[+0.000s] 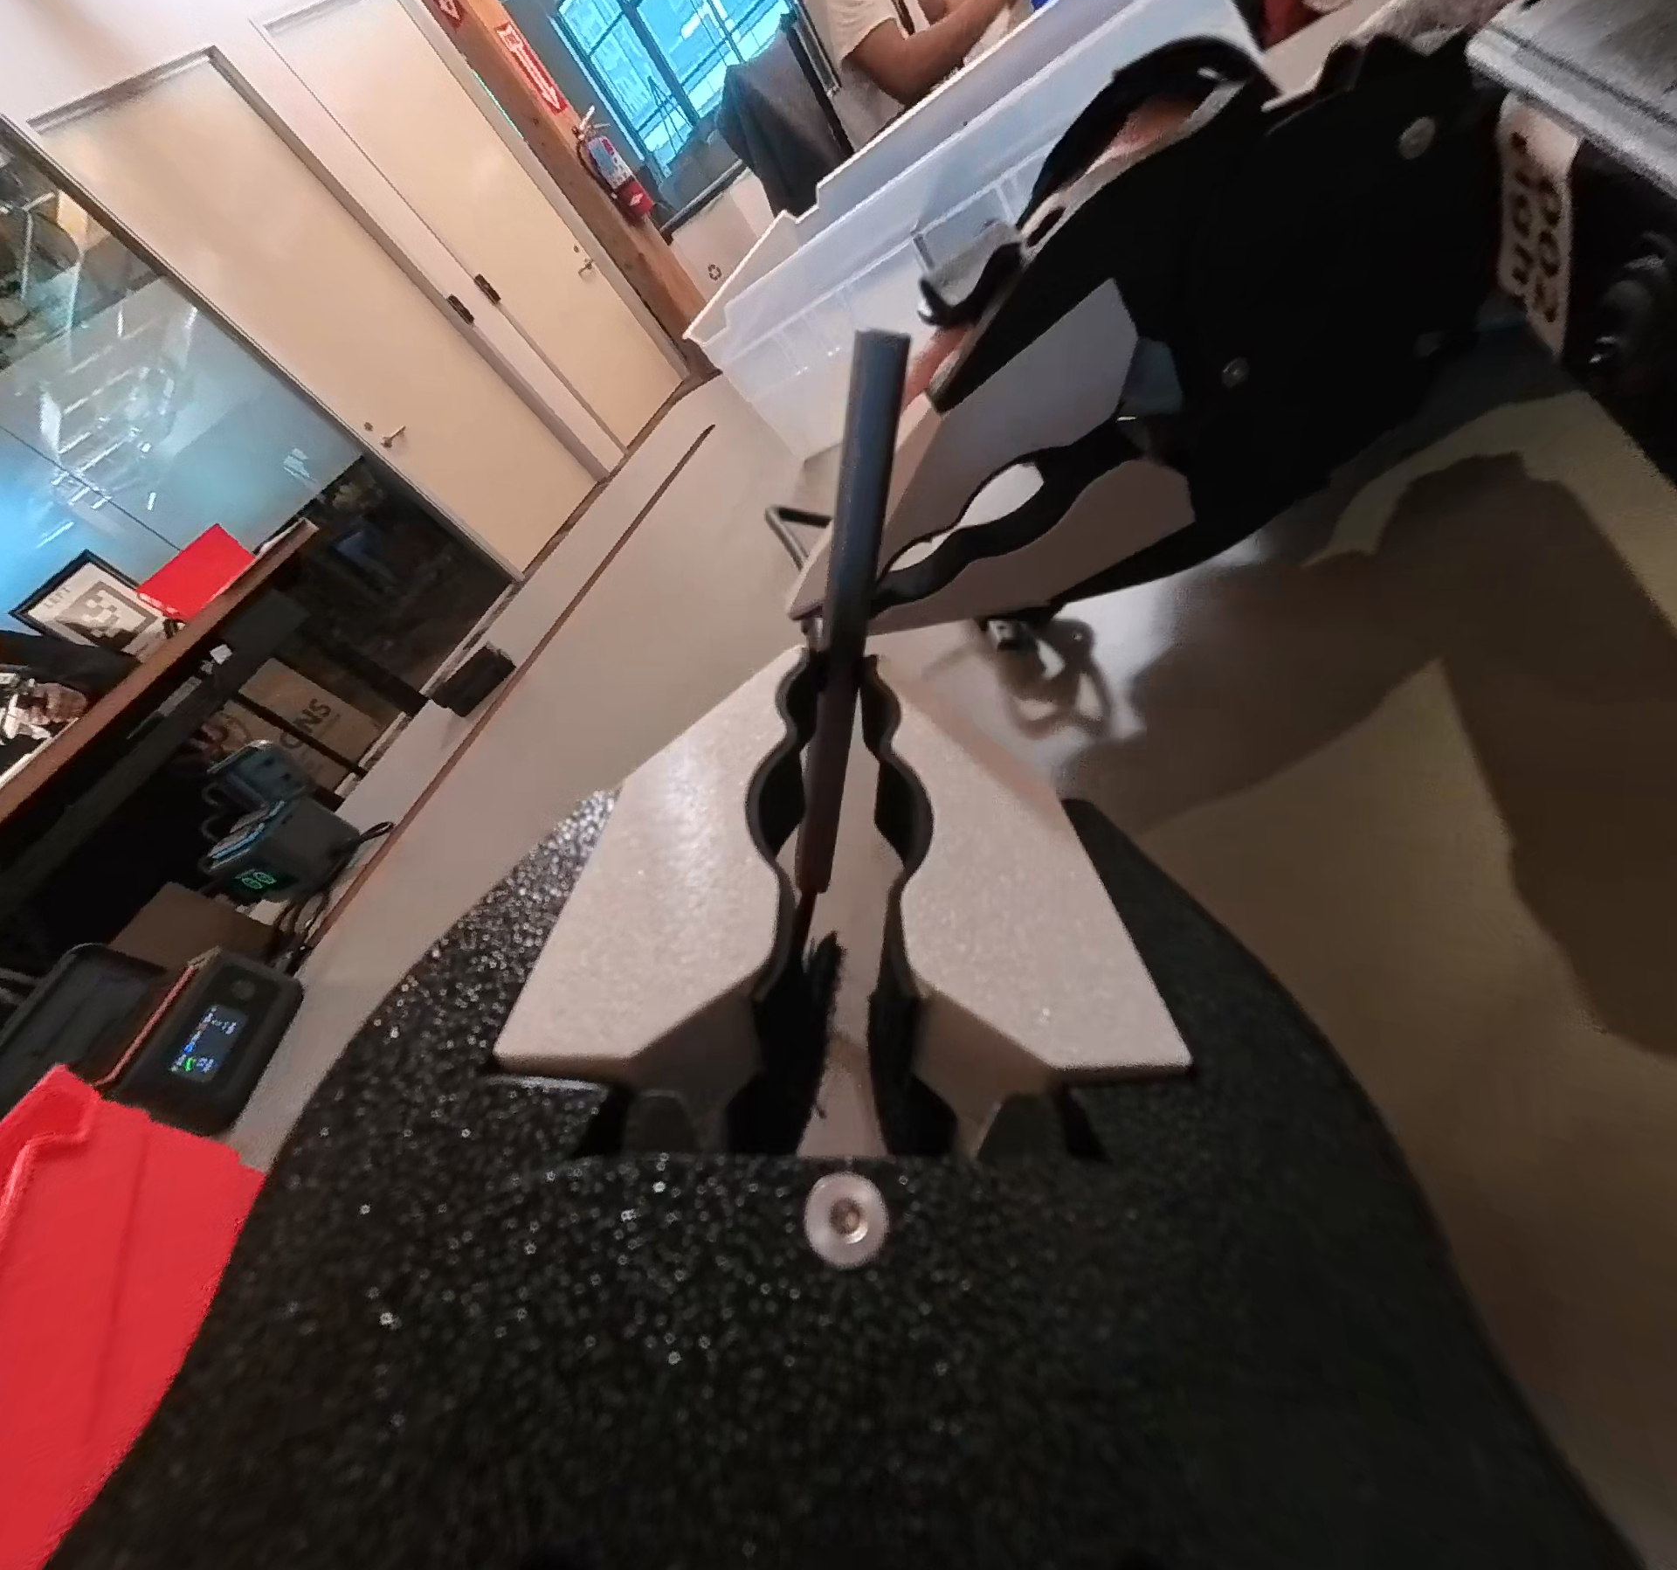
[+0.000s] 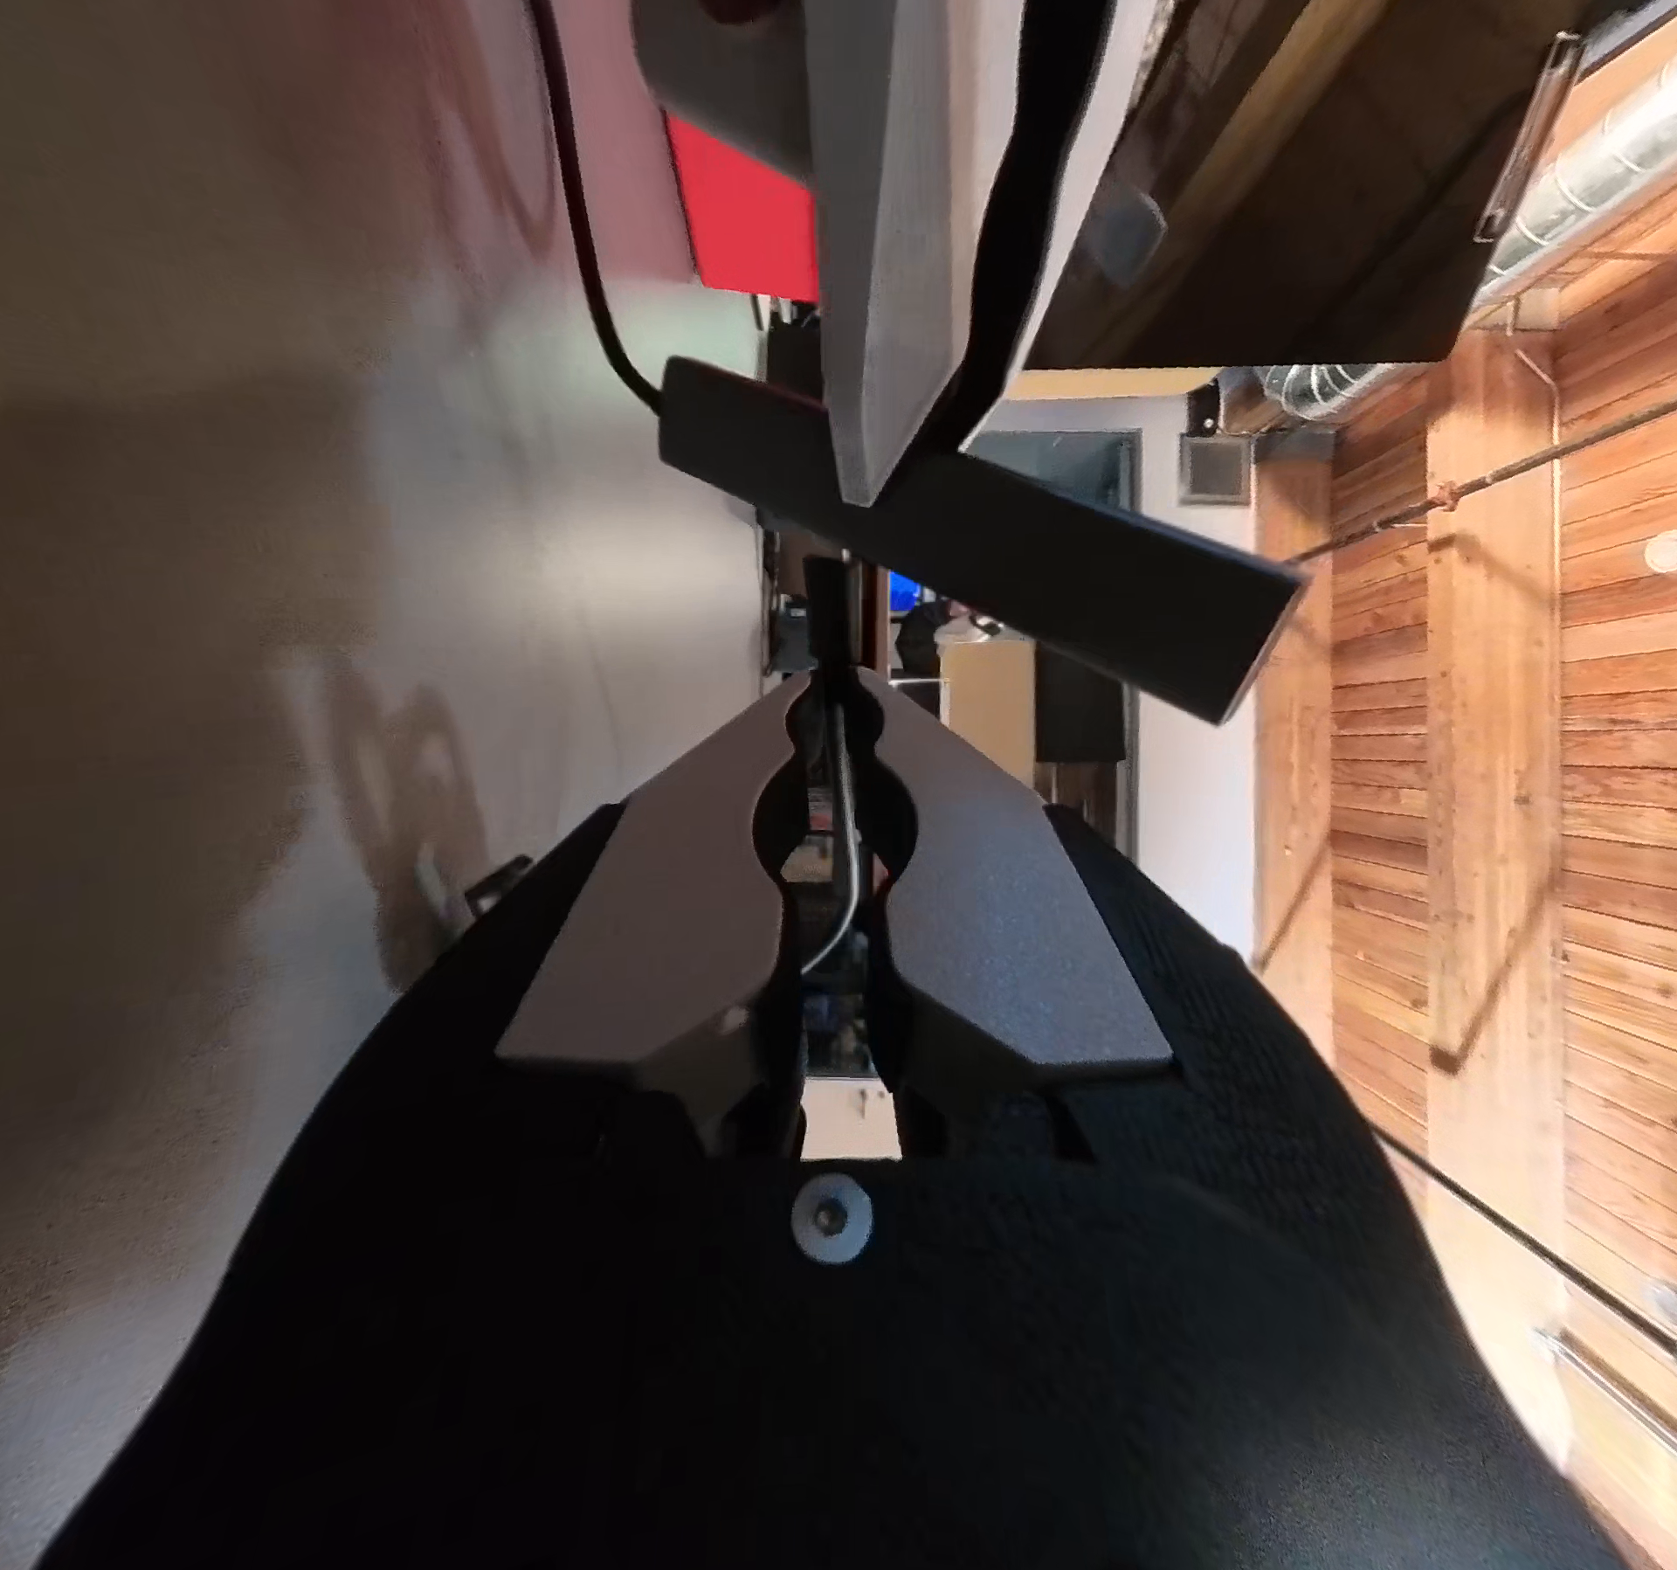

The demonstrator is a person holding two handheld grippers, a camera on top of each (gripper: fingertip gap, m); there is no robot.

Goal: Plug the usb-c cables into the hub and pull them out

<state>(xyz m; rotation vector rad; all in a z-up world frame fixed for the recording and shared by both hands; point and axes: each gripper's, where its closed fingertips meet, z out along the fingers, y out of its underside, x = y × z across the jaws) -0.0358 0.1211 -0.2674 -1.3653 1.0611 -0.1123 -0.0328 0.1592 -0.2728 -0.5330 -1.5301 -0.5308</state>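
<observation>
My left gripper (image 1: 835, 673) is shut on the flat dark hub (image 1: 867, 455), held edge-up above the table. In the right wrist view the hub (image 2: 1089, 573) is a long dark bar crossing the frame, with the left gripper (image 2: 894, 473) clamped on it from above. The hub's own cable (image 2: 567, 165) leaves its left end. My right gripper (image 2: 833, 682) is shut on a black usb-c plug (image 2: 828, 610), whose tip meets the hub's long edge. I cannot tell how deep it sits. The plug's cable (image 2: 848, 800) runs back between the fingers. The right gripper (image 1: 885, 601) reaches in from the upper right.
A pale table (image 1: 1316, 800) lies below, with a loose cable (image 1: 1044, 673) on it. White plastic bins (image 1: 862, 256) stand behind. A red bin (image 1: 91, 1254) and a small device with a screen (image 1: 209, 1045) sit at the lower left. A person stands far back.
</observation>
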